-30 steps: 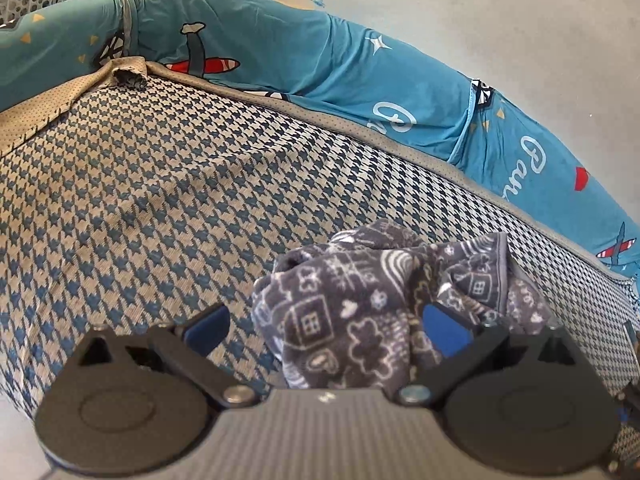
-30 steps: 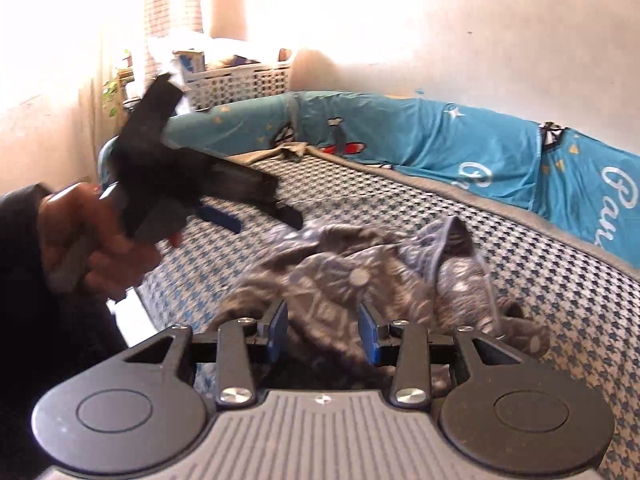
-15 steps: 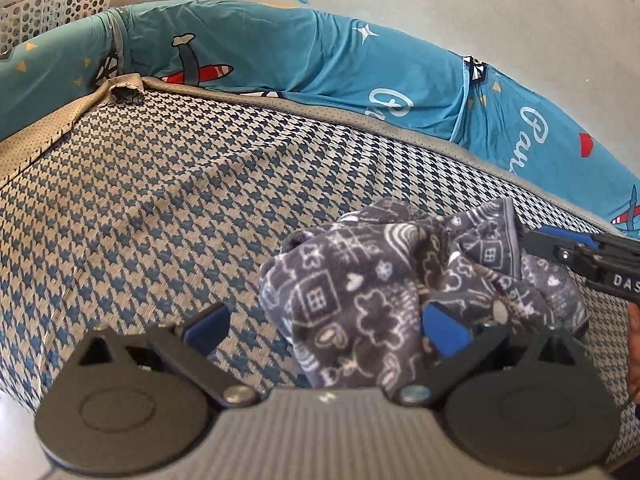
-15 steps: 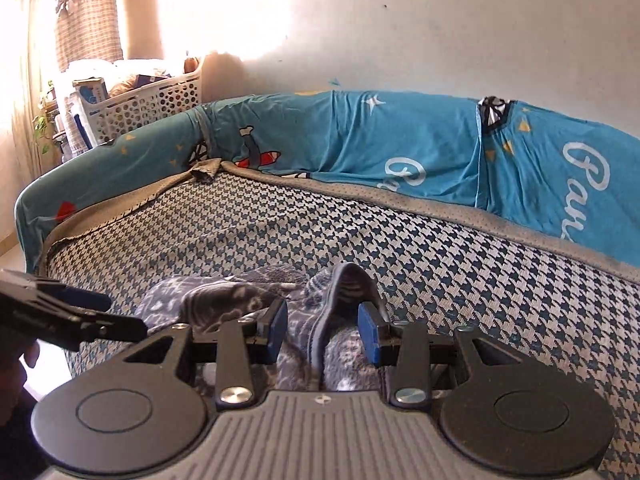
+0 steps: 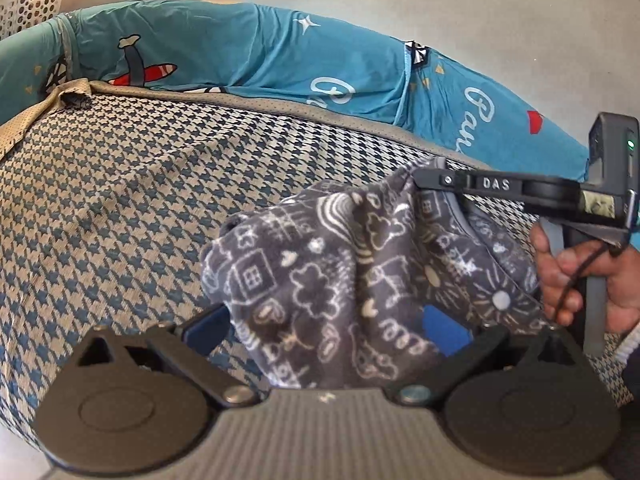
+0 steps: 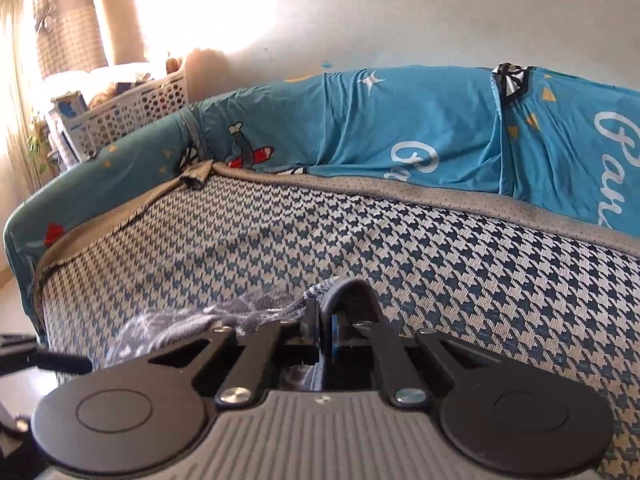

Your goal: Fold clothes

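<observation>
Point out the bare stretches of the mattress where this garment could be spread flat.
Bare houndstooth mattress runs from the grey patterned garment left to the corner and back to the blue bumper. Crowded: near right, where the right gripper pinches the garment.

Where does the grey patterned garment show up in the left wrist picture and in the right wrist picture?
Left wrist: the grey patterned garment is bunched at lower centre between the open left gripper fingers, its right edge pinched by the right gripper.
Right wrist: low centre-left, its banded edge clamped in the shut right gripper.
Shared landmark: the red toy plane print on the teal bumper.
</observation>
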Action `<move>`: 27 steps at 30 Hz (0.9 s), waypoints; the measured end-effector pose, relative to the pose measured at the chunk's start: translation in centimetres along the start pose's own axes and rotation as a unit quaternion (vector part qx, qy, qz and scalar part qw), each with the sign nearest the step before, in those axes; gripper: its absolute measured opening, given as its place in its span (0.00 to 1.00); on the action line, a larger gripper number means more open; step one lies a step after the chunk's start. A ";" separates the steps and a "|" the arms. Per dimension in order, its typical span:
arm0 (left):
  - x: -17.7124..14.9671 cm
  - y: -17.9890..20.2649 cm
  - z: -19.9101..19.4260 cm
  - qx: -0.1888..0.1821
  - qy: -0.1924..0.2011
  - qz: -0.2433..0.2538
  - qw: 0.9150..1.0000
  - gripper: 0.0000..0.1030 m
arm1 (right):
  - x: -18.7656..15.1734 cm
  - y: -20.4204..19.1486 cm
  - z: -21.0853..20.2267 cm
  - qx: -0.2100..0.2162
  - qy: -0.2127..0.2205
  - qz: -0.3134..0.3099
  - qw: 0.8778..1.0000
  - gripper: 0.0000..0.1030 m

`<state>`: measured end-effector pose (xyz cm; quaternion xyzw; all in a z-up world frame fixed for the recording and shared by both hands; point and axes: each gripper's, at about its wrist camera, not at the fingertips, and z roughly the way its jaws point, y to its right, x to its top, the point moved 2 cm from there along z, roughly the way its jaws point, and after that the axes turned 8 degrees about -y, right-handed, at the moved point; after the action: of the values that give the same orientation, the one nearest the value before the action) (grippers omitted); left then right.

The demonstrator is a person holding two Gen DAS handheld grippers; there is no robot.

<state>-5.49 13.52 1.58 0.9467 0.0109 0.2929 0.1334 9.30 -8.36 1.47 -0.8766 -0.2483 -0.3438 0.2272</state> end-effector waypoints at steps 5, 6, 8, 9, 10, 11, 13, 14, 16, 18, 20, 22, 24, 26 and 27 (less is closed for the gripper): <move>-0.4 0.3 -0.7 -0.034 0.002 0.018 0.999 1.00 | 1.5 1.2 -0.4 0.003 0.029 0.035 0.999 0.04; -0.5 0.4 -0.8 -0.038 0.003 0.022 0.999 1.00 | 1.7 1.5 -0.4 0.004 0.034 0.044 0.998 0.04; -0.6 0.7 -0.9 -0.044 0.004 0.029 0.999 1.00 | 2.1 2.2 -0.4 0.009 0.041 0.066 0.997 0.04; -0.7 0.8 -0.8 -0.046 0.004 0.033 0.998 1.00 | 2.3 2.3 -0.2 0.010 0.042 0.072 0.996 0.04; -0.7 1.0 -0.8 -0.048 0.005 0.036 0.998 1.00 | 2.5 2.4 0.0 0.009 0.041 0.075 0.996 0.04; -0.7 1.0 -0.9 -0.050 0.006 0.036 0.998 1.00 | 2.6 2.4 0.2 0.007 0.041 0.074 0.996 0.04; -0.7 1.0 -0.9 -0.055 0.008 0.035 0.998 1.00 | 2.9 2.5 0.6 0.001 0.046 0.080 0.996 0.04; -0.7 1.0 -1.0 -0.057 0.009 0.035 0.998 1.00 | 3.1 2.7 0.7 -0.002 0.050 0.086 0.995 0.04; -0.8 1.1 -1.1 -0.063 0.012 0.036 0.997 1.00 | 3.3 3.1 0.8 -0.010 0.057 0.099 0.993 0.03; -0.9 1.4 -1.0 -0.069 0.008 0.040 0.997 1.00 | 3.4 4.0 1.0 -0.016 0.064 0.120 0.991 0.03; -1.1 1.6 -0.8 -0.076 0.004 0.043 0.996 1.00 | 3.6 4.7 1.3 -0.019 0.066 0.137 0.988 0.03; -1.4 2.1 -0.6 -0.079 0.000 0.056 0.995 1.00 | 3.7 5.1 1.5 -0.031 0.068 0.146 0.986 0.03; -1.5 2.4 -0.3 -0.074 -0.003 0.061 0.995 1.00 | 3.7 5.5 1.7 -0.036 0.069 0.157 0.985 0.03; -1.5 2.5 -0.1 -0.075 -0.007 0.061 0.995 1.00 | 3.6 5.8 2.1 -0.041 0.067 0.162 0.984 0.03; -1.4 2.4 0.2 -0.079 -0.011 0.059 0.995 1.00 | 3.6 5.8 2.2 -0.048 0.067 0.163 0.983 0.03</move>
<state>-6.70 11.01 1.30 0.9355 -0.0694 0.2895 0.1901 16.10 -10.66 1.26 -0.8904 -0.0696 -0.3713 0.2539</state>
